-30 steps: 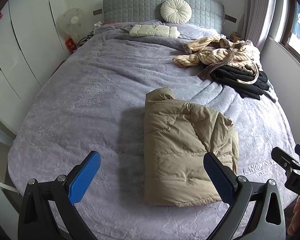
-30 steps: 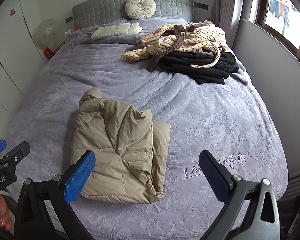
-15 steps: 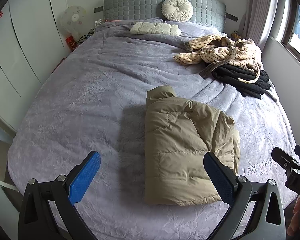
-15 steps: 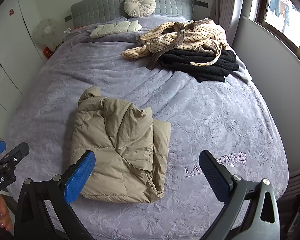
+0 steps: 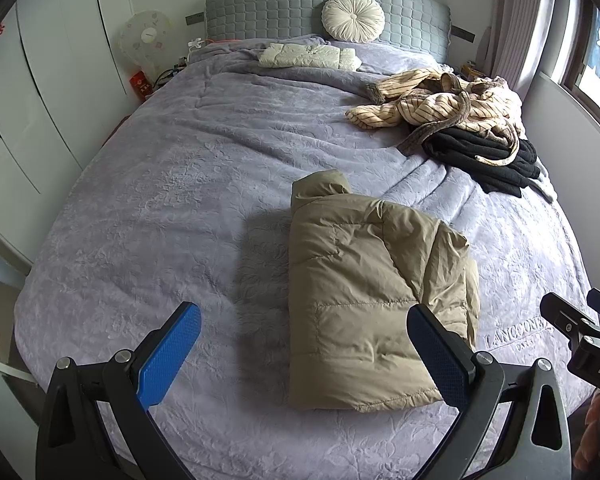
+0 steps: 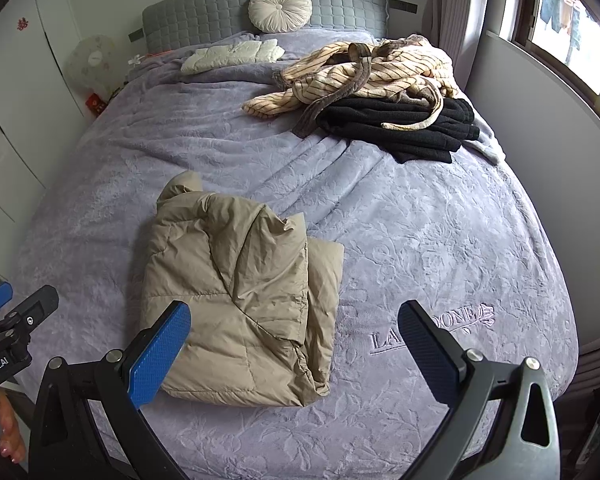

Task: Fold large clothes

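With the tan puffer jacket [image 5: 376,296] apparently folded at frame centre, the left gripper [image 5: 304,344] and right gripper [image 6: 292,336] hang empty, jaws apart, and the heaped striped robe [image 6: 364,72] at upper right seems next.

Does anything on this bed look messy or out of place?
The striped robe is dumped in a crumpled heap over the folded black garment near the window side, its belt trailing. The tan puffer jacket is folded, though its right edge bulges unevenly.

Tan jacket [image 5: 372,292] — quilted, matt cloth; bedspread [image 5: 180,208] — embossed plush.
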Demonstrator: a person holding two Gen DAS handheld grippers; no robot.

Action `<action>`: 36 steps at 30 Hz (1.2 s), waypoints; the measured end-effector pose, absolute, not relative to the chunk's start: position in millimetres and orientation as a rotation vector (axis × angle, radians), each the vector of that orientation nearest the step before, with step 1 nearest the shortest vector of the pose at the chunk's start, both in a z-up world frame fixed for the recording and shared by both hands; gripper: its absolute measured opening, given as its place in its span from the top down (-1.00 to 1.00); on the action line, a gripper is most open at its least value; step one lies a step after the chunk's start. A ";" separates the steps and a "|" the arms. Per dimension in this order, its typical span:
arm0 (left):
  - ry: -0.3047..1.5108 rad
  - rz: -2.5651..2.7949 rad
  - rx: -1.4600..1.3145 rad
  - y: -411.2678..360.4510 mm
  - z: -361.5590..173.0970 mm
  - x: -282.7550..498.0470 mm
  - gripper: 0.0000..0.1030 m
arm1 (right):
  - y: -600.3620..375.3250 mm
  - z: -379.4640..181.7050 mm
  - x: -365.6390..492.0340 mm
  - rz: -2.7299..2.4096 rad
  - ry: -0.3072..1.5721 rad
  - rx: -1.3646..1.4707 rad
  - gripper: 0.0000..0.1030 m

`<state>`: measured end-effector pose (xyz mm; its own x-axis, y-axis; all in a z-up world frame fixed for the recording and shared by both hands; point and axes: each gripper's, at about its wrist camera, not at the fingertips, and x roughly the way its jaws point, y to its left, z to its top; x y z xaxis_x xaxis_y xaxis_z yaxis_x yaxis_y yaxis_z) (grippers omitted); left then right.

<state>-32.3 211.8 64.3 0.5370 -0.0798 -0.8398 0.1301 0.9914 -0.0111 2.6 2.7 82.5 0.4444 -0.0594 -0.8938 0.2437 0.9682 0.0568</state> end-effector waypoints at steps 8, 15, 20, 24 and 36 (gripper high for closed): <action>0.997 -0.124 0.055 211.4 64.3 -32.6 -1.00 | 3.3 81.5 3.9 -0.185 1.099 0.185 -1.00; 0.999 -0.128 0.057 210.2 63.9 -31.0 -1.00 | 3.3 82.4 4.0 -0.185 1.099 0.184 -1.00; 0.999 -0.130 0.058 209.4 63.6 -30.9 -1.00 | 3.4 82.2 4.0 -0.184 1.100 0.184 -1.00; 1.000 -0.130 0.059 209.4 63.4 -30.4 -1.00 | 3.4 82.3 4.0 -0.184 1.100 0.184 -1.00; 1.001 -0.130 0.059 209.3 63.0 -31.3 -1.00 | 3.4 81.8 4.0 -0.183 1.101 0.185 -1.00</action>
